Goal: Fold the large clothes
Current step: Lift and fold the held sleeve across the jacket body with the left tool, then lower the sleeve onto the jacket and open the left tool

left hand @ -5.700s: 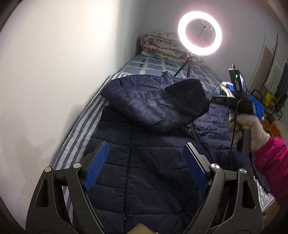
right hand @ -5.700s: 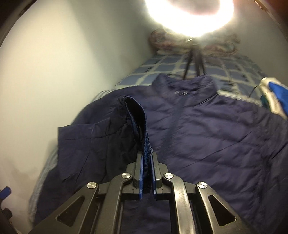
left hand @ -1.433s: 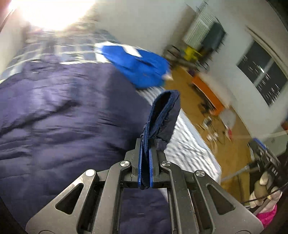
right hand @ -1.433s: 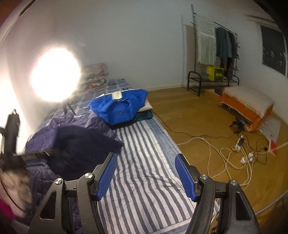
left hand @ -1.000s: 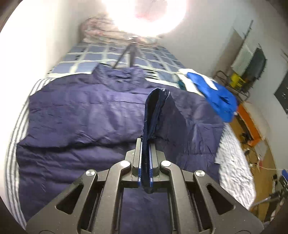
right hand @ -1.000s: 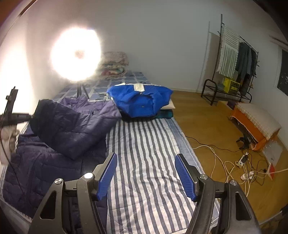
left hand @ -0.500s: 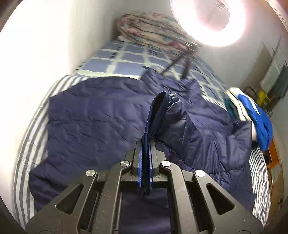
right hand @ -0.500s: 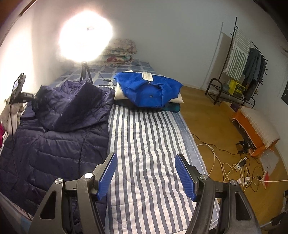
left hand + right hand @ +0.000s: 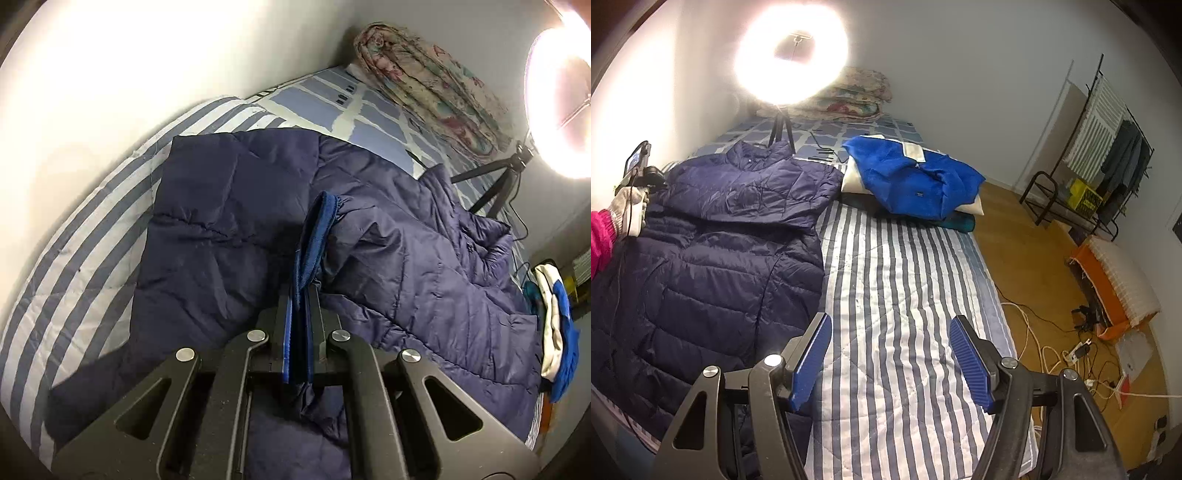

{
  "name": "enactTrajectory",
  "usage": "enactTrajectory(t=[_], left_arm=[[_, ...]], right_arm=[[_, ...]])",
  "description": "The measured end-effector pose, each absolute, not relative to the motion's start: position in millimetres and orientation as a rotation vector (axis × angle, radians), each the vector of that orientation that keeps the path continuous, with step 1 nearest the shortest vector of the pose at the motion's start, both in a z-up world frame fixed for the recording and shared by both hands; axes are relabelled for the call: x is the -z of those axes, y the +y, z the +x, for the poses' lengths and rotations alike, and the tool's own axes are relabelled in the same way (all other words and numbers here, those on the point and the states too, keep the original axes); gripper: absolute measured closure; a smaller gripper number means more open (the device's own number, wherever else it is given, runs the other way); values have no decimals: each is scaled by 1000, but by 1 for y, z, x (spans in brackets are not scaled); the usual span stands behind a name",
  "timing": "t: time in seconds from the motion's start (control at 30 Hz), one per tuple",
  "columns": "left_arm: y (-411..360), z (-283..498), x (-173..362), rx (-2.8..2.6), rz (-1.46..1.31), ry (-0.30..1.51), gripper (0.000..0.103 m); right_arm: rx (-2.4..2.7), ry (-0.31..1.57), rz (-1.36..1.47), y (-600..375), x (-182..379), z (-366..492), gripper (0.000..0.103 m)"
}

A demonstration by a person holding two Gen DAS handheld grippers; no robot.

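From the left wrist, the left gripper (image 9: 300, 295) was clamped tight on the ribbed cuff (image 9: 314, 236) of the navy puffer jacket (image 9: 229, 229), its sleeve drawn across the quilted body (which lay on the striped bedcover (image 9: 74, 258) beside a white wall (image 9: 110, 55)).

From the right wrist, the right gripper (image 9: 891, 363) hung wide open, holding nothing, over bare stripes; the jacket sprawled at the left, near a blue garment (image 9: 916, 181), ring light (image 9: 792, 55) and wooden floor (image 9: 1034, 258).

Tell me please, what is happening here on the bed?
A person is folding a navy puffer jacket spread on a striped bed. The left gripper has its jaws shut on the sleeve cuff, holding that sleeve over the jacket's body. The right gripper hovers over bare sheet, jaws open and empty.
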State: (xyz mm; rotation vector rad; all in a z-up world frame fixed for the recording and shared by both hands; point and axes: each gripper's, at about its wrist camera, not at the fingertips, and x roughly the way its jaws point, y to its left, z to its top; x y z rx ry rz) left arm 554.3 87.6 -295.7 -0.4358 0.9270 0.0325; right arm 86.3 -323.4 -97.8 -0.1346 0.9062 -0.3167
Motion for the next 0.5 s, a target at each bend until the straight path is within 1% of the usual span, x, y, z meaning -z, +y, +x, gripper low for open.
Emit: enactTrajectory(t=[0.1,0.13,0.2,0.23,0.27,0.3,0.43,0.5], left_arm=[[84,555,293,-44,-400,903,98],[82,553,291,-48,-379,905,92],[80,550,286,-44,-330,889,85],[80,548,281,-52,-291,878,75],[81,545,276,-62,-262,868,63],[82,542,271,-60,-251,855,60],[93,525,248,-31,-223,818,59],[98,517,241,-7,-210,814,59]], right_arm=[[317,910,-159,-319,99,89,34],[318,913,-161,-318,99,90,34],[303,917,-148,-318,100,94,34],[283,919,-123,-319,101,96,34],[256,920,-88,-321,102,100,34],[205,925,-50,-322,104,108,34],[111,909,-118,-314,121,149,34],[77,900,-104,-320,133,182,34]])
